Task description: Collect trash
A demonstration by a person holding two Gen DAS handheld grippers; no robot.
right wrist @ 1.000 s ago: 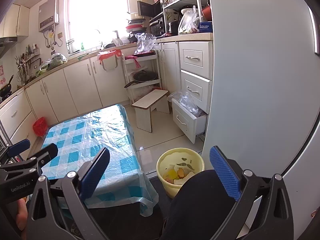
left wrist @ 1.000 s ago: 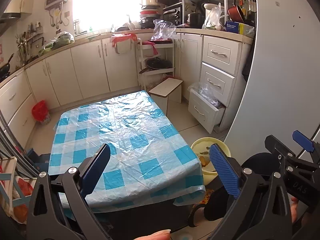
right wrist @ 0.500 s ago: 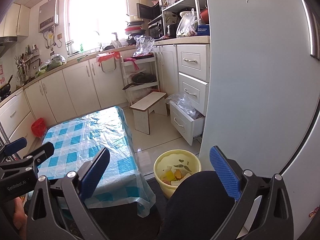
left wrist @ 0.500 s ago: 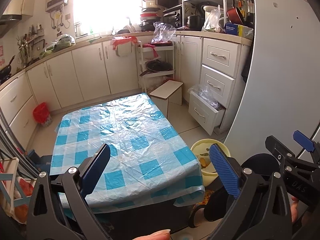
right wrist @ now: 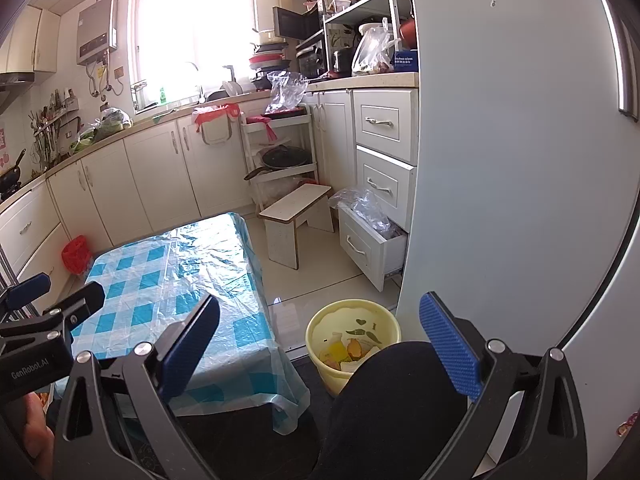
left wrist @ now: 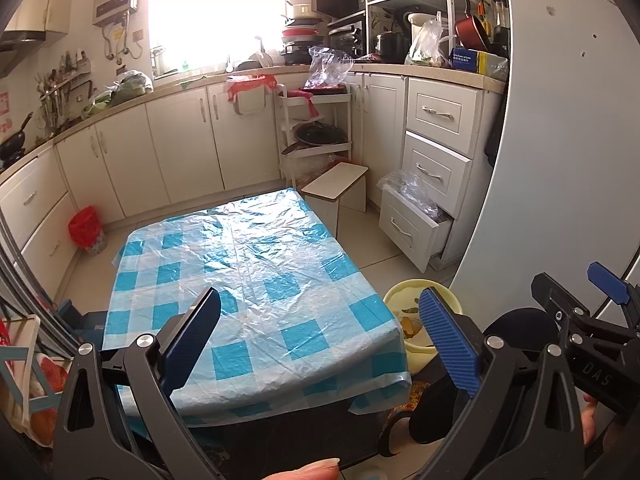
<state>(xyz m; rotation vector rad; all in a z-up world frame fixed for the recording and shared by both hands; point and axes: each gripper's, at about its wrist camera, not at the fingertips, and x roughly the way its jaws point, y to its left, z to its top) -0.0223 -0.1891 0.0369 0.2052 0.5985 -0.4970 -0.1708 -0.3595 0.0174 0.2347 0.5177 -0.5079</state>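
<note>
While scraps fill it, yellow bucket (right wrist: 352, 324) stands upright.

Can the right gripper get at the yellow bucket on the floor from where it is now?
Probably yes: the right gripper is open and empty, and the yellow bucket stands open-topped below it. Only the person's dark-clad knee overlaps its near rim.

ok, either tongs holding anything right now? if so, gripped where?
Nothing is held. The left tongs and the right tongs are both open, with only empty space between their pads.
</note>
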